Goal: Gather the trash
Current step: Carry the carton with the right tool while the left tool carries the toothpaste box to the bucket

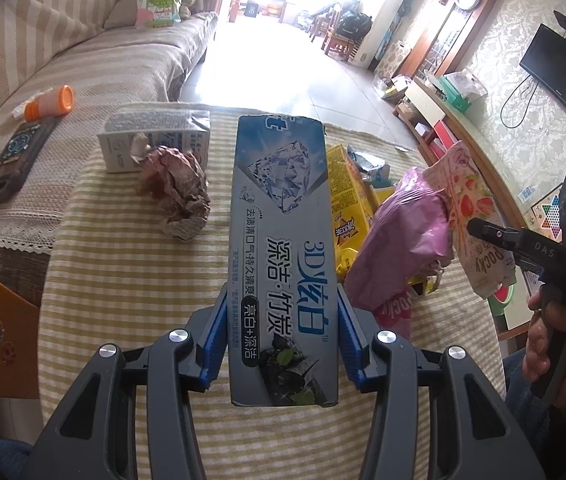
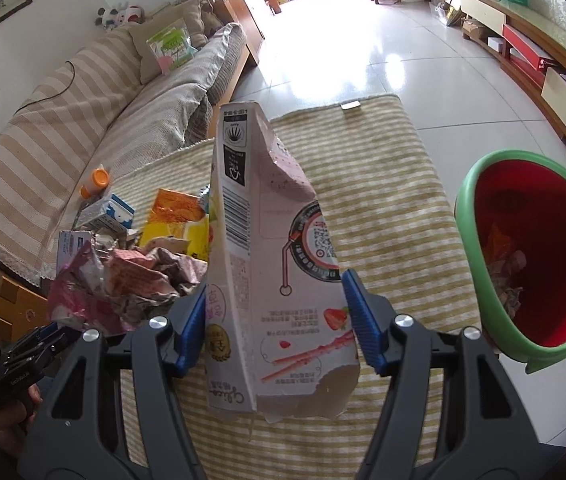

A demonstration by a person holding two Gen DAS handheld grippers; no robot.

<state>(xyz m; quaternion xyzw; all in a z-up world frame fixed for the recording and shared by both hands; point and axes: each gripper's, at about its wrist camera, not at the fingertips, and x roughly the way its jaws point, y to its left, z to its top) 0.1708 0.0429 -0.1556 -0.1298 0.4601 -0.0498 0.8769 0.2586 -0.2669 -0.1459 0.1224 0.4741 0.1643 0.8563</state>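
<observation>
While the yellow-and-white striped cloth-covered bench (image 2: 383,184) fills mid-frame, the green-rimmed red plastic bin (image 2: 531,256) sits at right. Left tongs (image 1: 283,344) pinch a long grey-blue toothpaste carton (image 1: 281,240); right tongs (image 2: 273,316) pinch a torn pink strawberry snack box (image 2: 267,240). Its ragged card could likely slip, missing the bin.

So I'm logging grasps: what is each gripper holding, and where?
Left gripper clamps the toothpaste box across its long sides near the close end. Right gripper pinches the torn Pocky box across its lower half.
</observation>
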